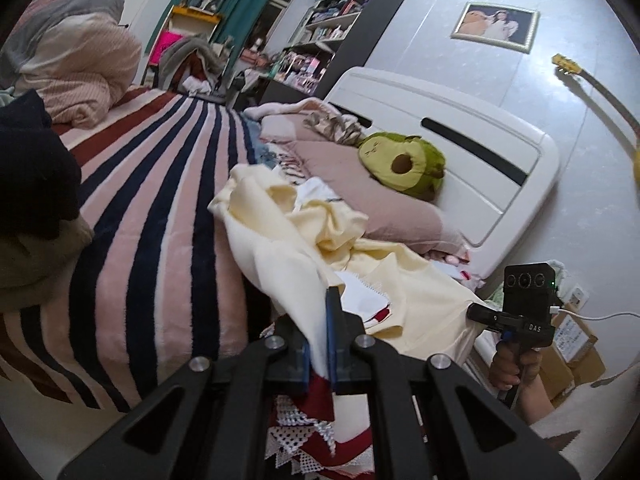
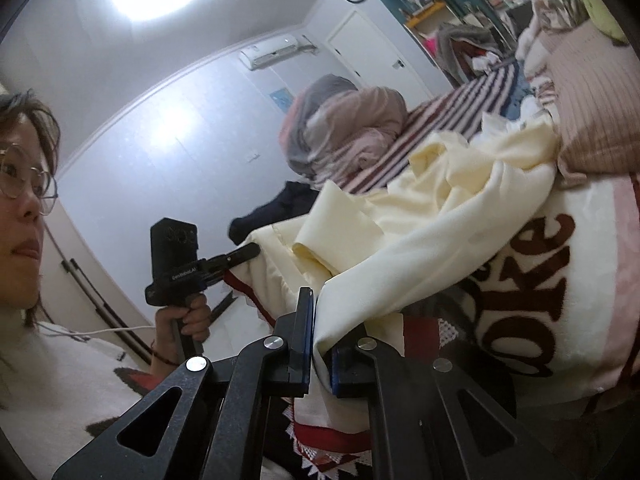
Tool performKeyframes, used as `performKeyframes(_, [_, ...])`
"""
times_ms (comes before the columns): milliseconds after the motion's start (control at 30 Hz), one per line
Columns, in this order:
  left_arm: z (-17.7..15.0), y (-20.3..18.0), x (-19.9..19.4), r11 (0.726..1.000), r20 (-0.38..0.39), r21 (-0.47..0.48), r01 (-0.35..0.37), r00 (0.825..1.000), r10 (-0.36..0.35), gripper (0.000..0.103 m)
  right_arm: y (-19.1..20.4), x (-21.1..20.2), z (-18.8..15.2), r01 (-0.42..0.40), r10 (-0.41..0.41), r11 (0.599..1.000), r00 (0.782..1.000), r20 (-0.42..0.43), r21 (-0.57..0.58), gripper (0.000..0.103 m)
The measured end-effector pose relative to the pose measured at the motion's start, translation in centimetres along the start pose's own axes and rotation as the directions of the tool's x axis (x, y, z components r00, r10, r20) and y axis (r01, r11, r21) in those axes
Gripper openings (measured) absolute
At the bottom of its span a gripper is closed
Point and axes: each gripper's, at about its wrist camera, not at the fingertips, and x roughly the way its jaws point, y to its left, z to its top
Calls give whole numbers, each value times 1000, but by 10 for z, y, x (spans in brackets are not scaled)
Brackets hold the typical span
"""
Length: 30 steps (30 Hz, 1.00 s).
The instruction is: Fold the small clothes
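A pale yellow garment (image 1: 288, 236) lies crumpled on the striped blanket (image 1: 152, 184) near the bed's edge. My left gripper (image 1: 320, 340) is shut on one edge of it, cloth pinched between the blue pads. My right gripper (image 2: 320, 336) is shut on another edge of the same garment (image 2: 440, 208). The right gripper also shows in the left wrist view (image 1: 486, 314) at the garment's far corner. The left gripper shows in the right wrist view (image 2: 250, 250), clamped on the cloth's edge.
A brown pillow (image 1: 368, 196) and a green avocado plush (image 1: 404, 164) lie by the white headboard (image 1: 460, 148). Dark clothes (image 1: 36, 176) sit on the left of the bed. A rolled duvet (image 1: 76, 68) lies at the far end. A lettered blanket (image 2: 540, 288) hangs over the edge.
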Motion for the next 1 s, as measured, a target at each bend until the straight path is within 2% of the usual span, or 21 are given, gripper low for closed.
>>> performKeyframes(167, [9,-23,-34,998,80,42,36,996,-40,4,24,-22,7,-47,51,997,997,59,-61,1])
performKeyframes(333, [30,-43,-61,993,186,111,48,980,-68,4,49,-38,28,-73,95,983,988,126,-166,1])
performKeyframes(400, [42,-45,-66,991,223,126,37,973,-65,4,52,-44,39,-71,103,979,981,164,-192,1])
performKeyframes(467, [56,-43,-63,991,259,135,-13,966,-22,4,50,-50,50,-59,100,979,972,210,-195,1])
performKeyframes(567, [78,-30,-48,992,286,103,-66,958,34,4,36,-55,73,-2,51,985,959,280,-170,1])
performKeyframes(700, [103,-8,-15,986,292,68,-152,948,126,4,1,-51,102,106,-77,991,946,314,-76,1])
performKeyframes(800, [116,11,16,976,263,40,-216,944,198,4,-30,-39,118,206,-201,978,936,290,12,1])
performKeyframes(867, [122,23,41,968,228,26,-248,945,236,4,-55,-28,129,290,-298,955,922,249,69,1])
performKeyframes(1000, [124,45,86,954,162,13,-299,942,293,4,-99,-20,132,402,-426,902,890,165,162,1])
